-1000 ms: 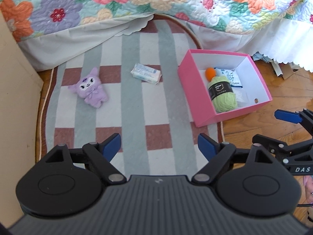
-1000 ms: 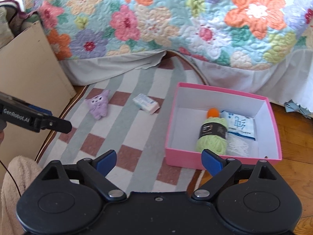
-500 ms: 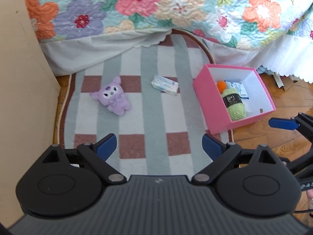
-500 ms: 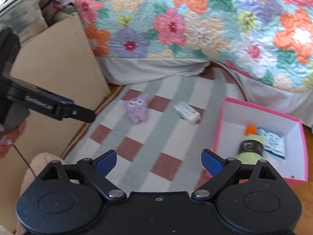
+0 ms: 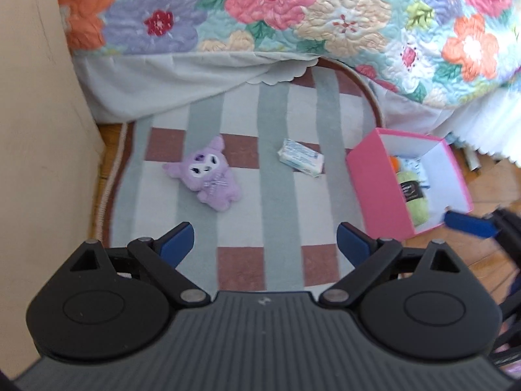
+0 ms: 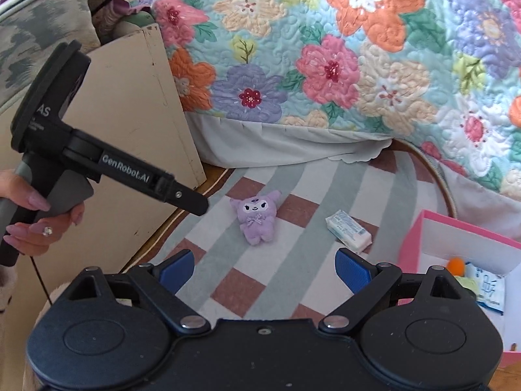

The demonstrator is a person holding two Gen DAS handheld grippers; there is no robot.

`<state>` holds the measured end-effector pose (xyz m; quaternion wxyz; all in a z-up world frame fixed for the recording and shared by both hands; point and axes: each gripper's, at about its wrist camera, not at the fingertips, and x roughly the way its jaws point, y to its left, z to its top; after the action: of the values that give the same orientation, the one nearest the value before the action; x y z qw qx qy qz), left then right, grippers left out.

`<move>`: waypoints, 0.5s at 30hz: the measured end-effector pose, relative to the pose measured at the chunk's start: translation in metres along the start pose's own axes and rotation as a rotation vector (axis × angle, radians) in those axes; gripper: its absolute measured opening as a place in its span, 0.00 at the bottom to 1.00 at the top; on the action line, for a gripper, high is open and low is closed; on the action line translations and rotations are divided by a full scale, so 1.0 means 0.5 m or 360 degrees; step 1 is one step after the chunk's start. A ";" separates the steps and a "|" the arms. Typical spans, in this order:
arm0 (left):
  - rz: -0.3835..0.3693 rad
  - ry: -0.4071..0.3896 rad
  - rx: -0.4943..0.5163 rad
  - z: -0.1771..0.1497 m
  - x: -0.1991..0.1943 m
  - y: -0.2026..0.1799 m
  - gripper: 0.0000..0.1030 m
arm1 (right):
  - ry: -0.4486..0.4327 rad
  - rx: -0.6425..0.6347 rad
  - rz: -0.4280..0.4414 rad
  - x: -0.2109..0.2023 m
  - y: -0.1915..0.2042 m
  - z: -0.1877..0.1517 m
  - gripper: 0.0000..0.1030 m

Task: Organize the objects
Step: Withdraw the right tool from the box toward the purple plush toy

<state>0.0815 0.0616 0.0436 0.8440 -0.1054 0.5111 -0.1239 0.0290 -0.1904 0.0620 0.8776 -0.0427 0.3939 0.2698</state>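
Fuzzy cloth plush toy [image 5: 208,176] on a woven rug [image 5: 280,195]; matt cardboard pink box [image 5: 374,189]; quilted bedspread [image 5: 293,9].

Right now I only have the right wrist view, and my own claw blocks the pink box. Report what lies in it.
Observer: The left view shows a green yarn ball with a black label in the pink box, next to an orange ball.
Operator: Now give me the left claw's state.
Observer: The left claw is open and empty, over the rug, with the purple plush toy ahead of it.
Operator: Place my claw against the box.
Observer: A blue fingertip of the right claw overlaps the box's near corner in the left view; its height is unclear.
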 end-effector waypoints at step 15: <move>0.0101 0.0008 -0.0055 0.048 0.174 0.093 0.90 | -0.0130 0.0030 0.0054 0.229 -0.031 -0.013 0.93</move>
<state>0.1465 0.0794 -0.0322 0.8442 -0.1034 0.5185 -0.0884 0.0947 -0.1549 -0.0263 0.8886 -0.0168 0.3610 0.2825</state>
